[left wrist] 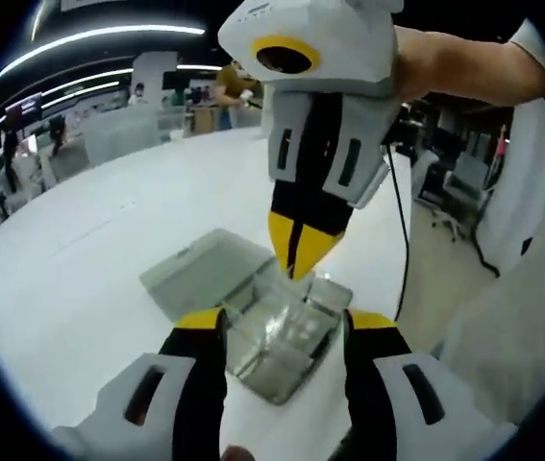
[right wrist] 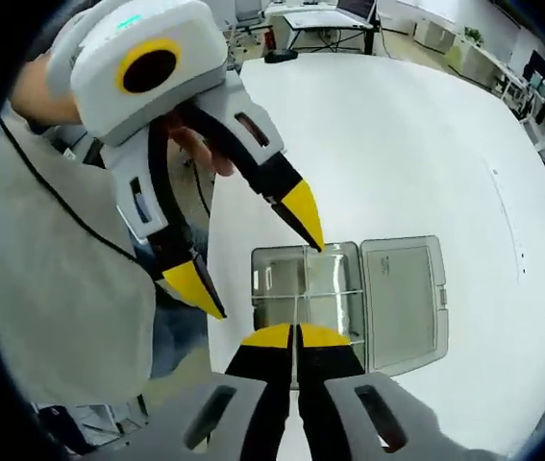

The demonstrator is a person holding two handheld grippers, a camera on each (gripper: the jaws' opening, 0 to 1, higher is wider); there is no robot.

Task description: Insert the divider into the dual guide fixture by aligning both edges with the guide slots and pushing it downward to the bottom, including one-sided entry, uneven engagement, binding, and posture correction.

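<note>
Over the white table [right wrist: 426, 144] sits a clear box [right wrist: 306, 303] with its lid [right wrist: 402, 303] flapped open beside it; that box is my fixture. My right claw [right wrist: 296, 336] has its jaws pinched nearly together, and a thin clear sheet, the divider [right wrist: 297, 288], seems to run up from between the tips across the box middle. It's too faint to be sure the jaws hold it, but I judge they do. In the left gripper view the right claw [left wrist: 301, 259] comes down from above, tips touching the box [left wrist: 272, 331] at its far edge. My left claw [left wrist: 286, 322] is wide open, holding nothing, jaws straddling the box without clearly touching it.

Step in hand, I judge: seating the divider in both slots. To do it well I keep the sheet upright and square to the walls, start both edges together, and push straight down lightly. If one side bites first, I back off, level it, then press again. Left claw should steady the box wall so it doesn't slide.
</note>
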